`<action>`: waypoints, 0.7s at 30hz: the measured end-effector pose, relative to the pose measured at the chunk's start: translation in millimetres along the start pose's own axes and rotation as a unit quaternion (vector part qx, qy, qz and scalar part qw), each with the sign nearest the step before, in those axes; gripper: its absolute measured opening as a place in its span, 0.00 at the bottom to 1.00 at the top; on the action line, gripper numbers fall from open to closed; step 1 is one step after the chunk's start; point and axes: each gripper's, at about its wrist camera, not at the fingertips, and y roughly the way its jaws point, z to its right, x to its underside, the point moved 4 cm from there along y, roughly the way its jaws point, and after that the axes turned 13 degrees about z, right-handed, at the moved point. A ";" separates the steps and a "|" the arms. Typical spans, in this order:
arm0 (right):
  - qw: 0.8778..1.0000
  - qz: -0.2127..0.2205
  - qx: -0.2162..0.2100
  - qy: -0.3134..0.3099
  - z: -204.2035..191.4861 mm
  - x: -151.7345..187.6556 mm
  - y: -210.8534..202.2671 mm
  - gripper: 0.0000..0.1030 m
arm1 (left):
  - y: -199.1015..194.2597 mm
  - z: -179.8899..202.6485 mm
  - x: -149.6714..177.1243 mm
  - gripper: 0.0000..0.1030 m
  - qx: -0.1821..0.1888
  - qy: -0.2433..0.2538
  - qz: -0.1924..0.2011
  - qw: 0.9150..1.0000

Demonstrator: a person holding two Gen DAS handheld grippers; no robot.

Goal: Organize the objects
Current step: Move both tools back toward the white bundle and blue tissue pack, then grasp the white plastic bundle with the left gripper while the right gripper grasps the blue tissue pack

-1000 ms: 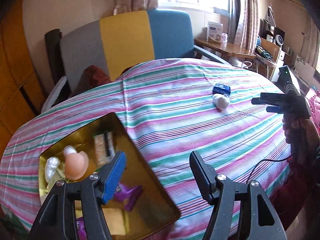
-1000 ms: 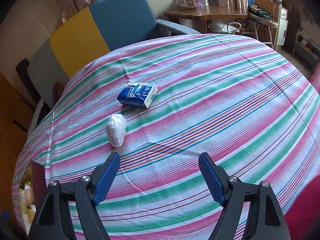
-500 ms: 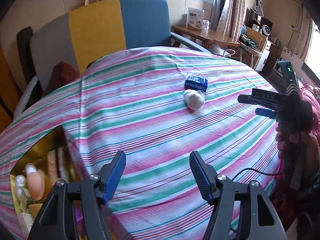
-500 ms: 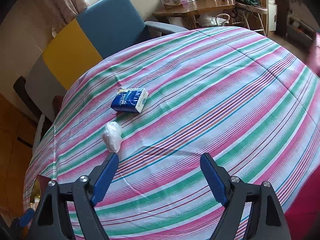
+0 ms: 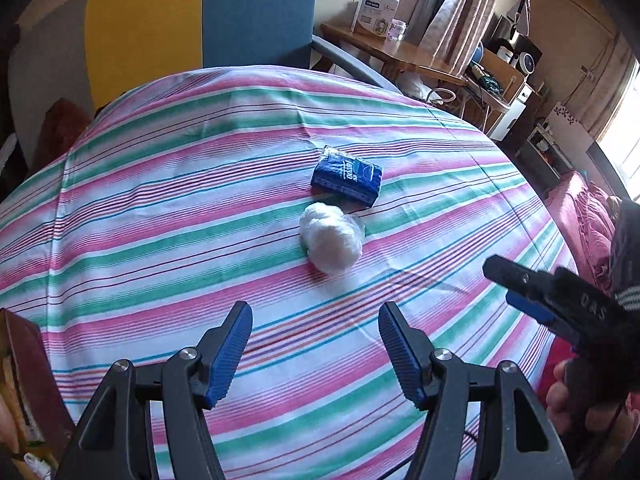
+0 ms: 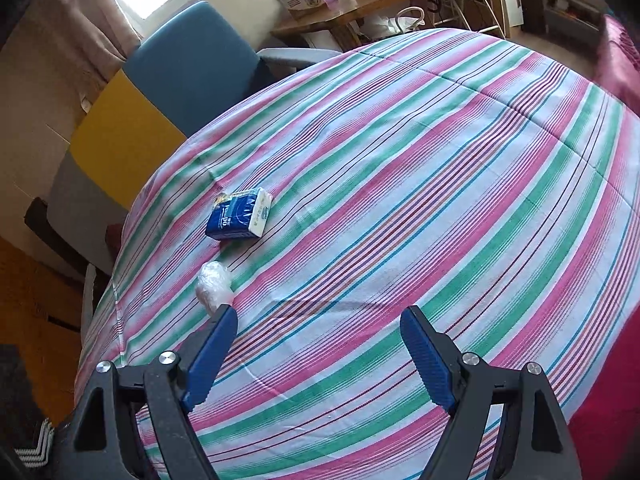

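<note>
Striped cloth covers bench; tri-colour chair behind, cluttered desk near window. Blue tissue pack lies mid-bench, white plastic-wrapped wad just beside it on near side, not quite touching. Left gripper spread wide, nothing between pads, hovers short of wad. Right gripper likewise spread, empty (its left fingertip overlaps wad's edge in right wrist view; contact unclear). Gold tin with items at left edge of bench.

Sunlit room, blue-yellow chair
</note>
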 end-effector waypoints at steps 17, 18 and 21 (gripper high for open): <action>1.000 -0.014 -0.016 -0.008 -7.1 6.6 6.6 0.83 | 112.0 -1.6 -22.2 0.41 -0.029 -0.014 -0.023 0.999; 1.000 -0.014 -0.015 -0.008 -7.2 6.6 6.8 0.83 | 110.2 -2.5 -20.8 0.36 -0.032 -0.007 -0.019 0.999; 1.000 -0.014 -0.013 -0.009 -7.0 6.4 7.8 0.83 | 98.5 -5.8 -11.9 0.35 -0.022 -0.001 -0.025 0.999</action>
